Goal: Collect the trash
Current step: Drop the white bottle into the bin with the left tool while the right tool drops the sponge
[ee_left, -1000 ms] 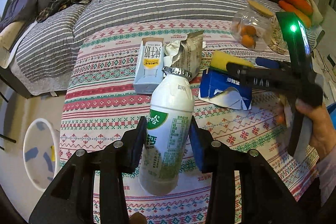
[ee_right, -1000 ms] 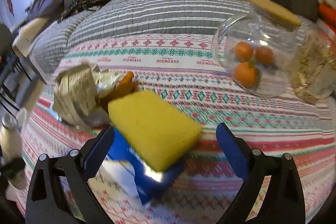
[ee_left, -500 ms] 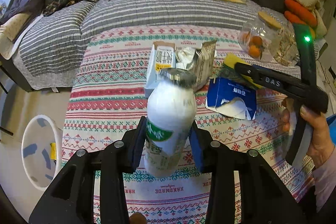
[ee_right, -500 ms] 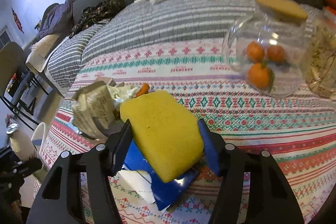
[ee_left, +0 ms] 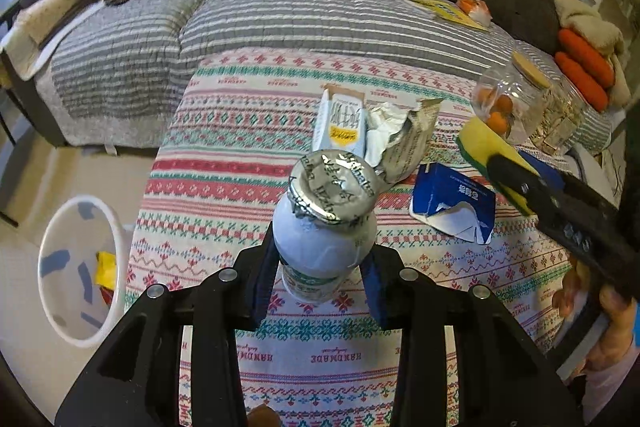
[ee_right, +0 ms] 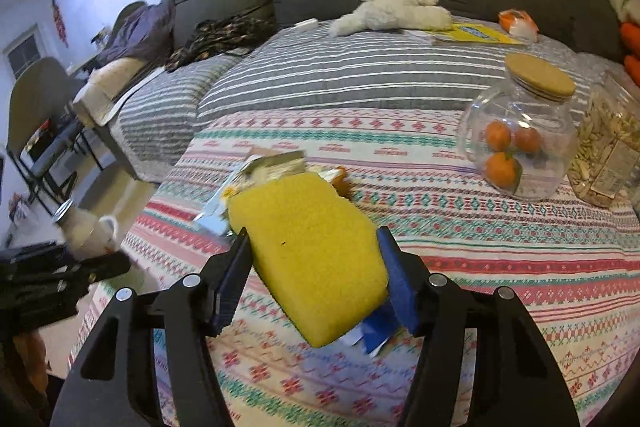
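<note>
My left gripper (ee_left: 320,279) is shut on a white drink bottle (ee_left: 326,227) with a crumpled foil lid, held upright above the patterned tablecloth (ee_left: 224,187). My right gripper (ee_right: 316,263) is shut on a yellow sponge (ee_right: 312,251), lifted off the cloth; it shows at the right in the left wrist view (ee_left: 516,175). On the cloth lie a white milk carton (ee_left: 342,125), a crumpled foil wrapper (ee_left: 404,139) and a torn blue carton (ee_left: 452,203). A white trash bin (ee_left: 76,267) stands on the floor at the left.
A glass jar of oranges (ee_right: 516,143) and a jar of seeds (ee_right: 604,155) stand at the table's right. A grey striped sofa (ee_left: 280,19) with a white plush toy (ee_right: 392,11) lies behind. A chair (ee_right: 36,115) stands far left.
The left gripper lifted the bottle and tipped it upright toward the camera. The right gripper closed on the yellow sponge and raised it off the blue carton.
</note>
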Demonstrator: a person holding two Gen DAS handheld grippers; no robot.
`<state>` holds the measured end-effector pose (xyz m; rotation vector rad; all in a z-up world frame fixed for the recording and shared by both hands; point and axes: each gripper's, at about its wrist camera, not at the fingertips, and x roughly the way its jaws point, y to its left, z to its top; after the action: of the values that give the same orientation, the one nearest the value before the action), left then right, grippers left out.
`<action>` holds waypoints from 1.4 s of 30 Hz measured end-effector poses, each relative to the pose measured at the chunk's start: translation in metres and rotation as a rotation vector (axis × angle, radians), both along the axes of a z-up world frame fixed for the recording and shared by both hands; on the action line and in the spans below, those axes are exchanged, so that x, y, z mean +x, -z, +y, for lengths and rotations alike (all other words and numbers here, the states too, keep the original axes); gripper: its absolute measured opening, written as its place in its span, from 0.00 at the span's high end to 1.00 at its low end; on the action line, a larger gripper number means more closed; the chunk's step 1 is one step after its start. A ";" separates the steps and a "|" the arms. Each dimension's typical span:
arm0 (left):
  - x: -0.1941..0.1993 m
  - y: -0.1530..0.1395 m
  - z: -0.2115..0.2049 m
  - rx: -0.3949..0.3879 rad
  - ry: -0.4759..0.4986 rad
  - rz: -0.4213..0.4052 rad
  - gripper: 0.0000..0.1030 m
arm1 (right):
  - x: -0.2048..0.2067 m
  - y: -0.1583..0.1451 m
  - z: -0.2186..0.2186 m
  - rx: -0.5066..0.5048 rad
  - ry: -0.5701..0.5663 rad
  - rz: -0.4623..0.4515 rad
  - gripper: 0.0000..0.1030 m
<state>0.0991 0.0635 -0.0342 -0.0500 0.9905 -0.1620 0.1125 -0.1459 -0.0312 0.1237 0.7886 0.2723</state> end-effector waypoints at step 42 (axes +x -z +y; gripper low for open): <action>-0.043 -0.044 0.228 0.164 -0.639 -0.082 0.30 | -0.037 0.004 0.230 0.074 -0.366 -0.006 0.40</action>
<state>0.0563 0.2917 0.0094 -0.2043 0.8605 0.4986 0.0751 0.0841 -0.0347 0.0475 0.7928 0.6481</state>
